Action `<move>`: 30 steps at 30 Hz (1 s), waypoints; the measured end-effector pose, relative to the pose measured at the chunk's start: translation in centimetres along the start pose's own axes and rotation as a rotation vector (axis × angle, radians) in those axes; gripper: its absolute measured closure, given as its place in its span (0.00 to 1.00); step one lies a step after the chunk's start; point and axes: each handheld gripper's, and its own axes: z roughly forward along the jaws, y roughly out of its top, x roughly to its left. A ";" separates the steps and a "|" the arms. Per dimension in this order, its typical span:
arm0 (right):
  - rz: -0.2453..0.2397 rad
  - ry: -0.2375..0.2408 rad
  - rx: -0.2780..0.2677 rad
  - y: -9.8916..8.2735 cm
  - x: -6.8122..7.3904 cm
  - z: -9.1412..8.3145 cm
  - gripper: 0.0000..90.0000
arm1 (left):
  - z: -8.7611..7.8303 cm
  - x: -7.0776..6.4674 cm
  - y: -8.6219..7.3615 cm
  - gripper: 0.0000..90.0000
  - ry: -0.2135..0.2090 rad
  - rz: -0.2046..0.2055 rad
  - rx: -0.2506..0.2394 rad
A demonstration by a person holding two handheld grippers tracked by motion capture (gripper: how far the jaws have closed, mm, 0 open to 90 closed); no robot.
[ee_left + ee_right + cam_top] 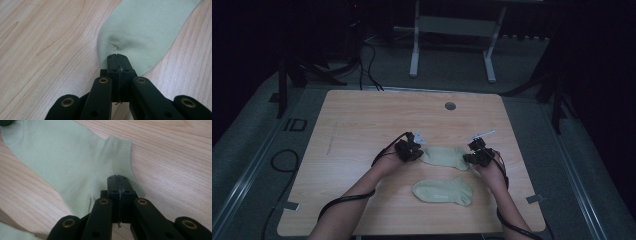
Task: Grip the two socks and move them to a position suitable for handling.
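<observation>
Two pale green socks lie on the wooden table. The far sock stretches flat between my two grippers. My left gripper is shut on its left, rounded end; in the left gripper view the cloth puckers right at the closed tips of the left gripper. My right gripper is shut on the right end, beside the ribbed cuff, where the sock creases toward the closed tips of the right gripper. The near sock lies flat and untouched, closer to the person.
A round cable hole sits near the table's far edge. A white desk frame stands on the floor beyond it. Black cables trail on the floor at the left. Bare wood spreads left of the socks.
</observation>
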 end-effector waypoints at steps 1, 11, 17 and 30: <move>-0.001 -0.001 -0.002 0.0 -0.1 0.0 0.99 | 0.0 0.0 0.0 0.99 -0.003 -0.005 -0.002; 0.002 0.000 0.009 0.5 -0.7 0.1 0.99 | 0.1 0.2 0.1 0.99 -0.029 -0.043 -0.001; -0.002 -0.004 0.015 0.7 -0.8 0.2 0.99 | 0.0 0.0 0.2 0.99 -0.029 -0.047 0.007; -0.020 0.051 -0.015 1.4 -0.8 -0.5 0.87 | -0.7 -0.3 0.5 0.75 -0.068 -0.066 0.041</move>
